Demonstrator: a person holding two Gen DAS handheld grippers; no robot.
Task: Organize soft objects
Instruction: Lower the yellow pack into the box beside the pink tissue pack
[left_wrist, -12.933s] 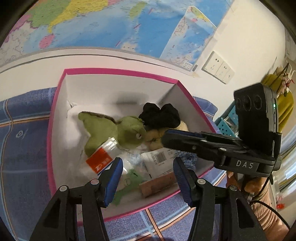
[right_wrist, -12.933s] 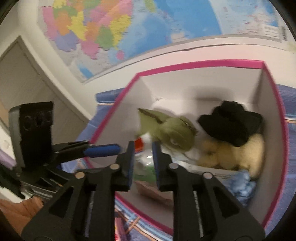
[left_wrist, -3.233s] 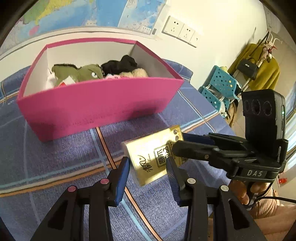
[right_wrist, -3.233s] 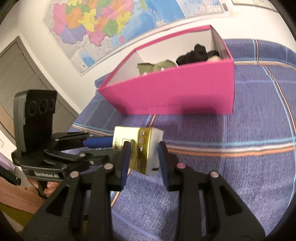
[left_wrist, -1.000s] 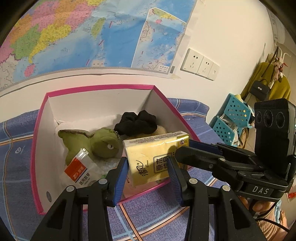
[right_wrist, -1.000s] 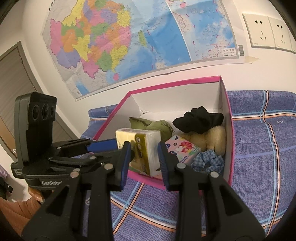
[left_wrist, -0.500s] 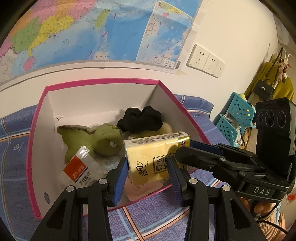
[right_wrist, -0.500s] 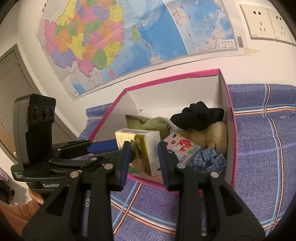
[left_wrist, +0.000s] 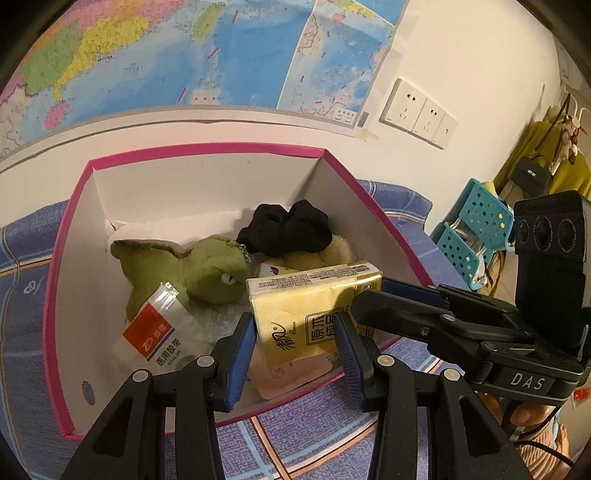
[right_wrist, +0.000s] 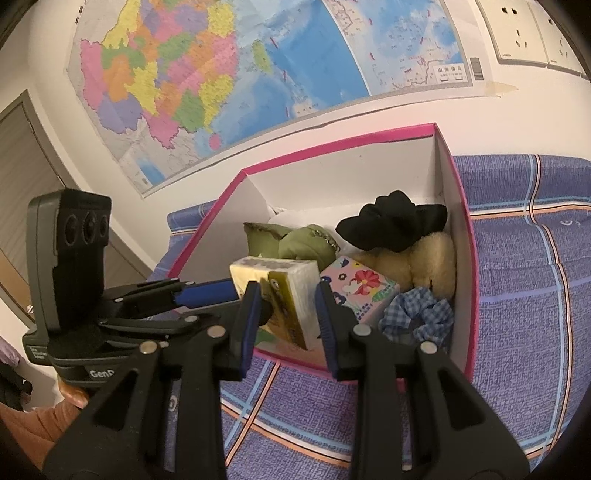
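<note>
Tissue pack (left_wrist: 314, 314) clamped between both grippers' fingers (left_wrist: 242, 354), over pink box (left_wrist: 380, 218).

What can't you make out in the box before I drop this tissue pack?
- Box floor under the tissue pack: left wrist view, hidden by the pack.
- Near right corner: left wrist view, covered by the right gripper.
- Cream plush: right wrist view, partly under the black scrunchie.
- Green plush: right wrist view, lower part behind the pack.
</note>
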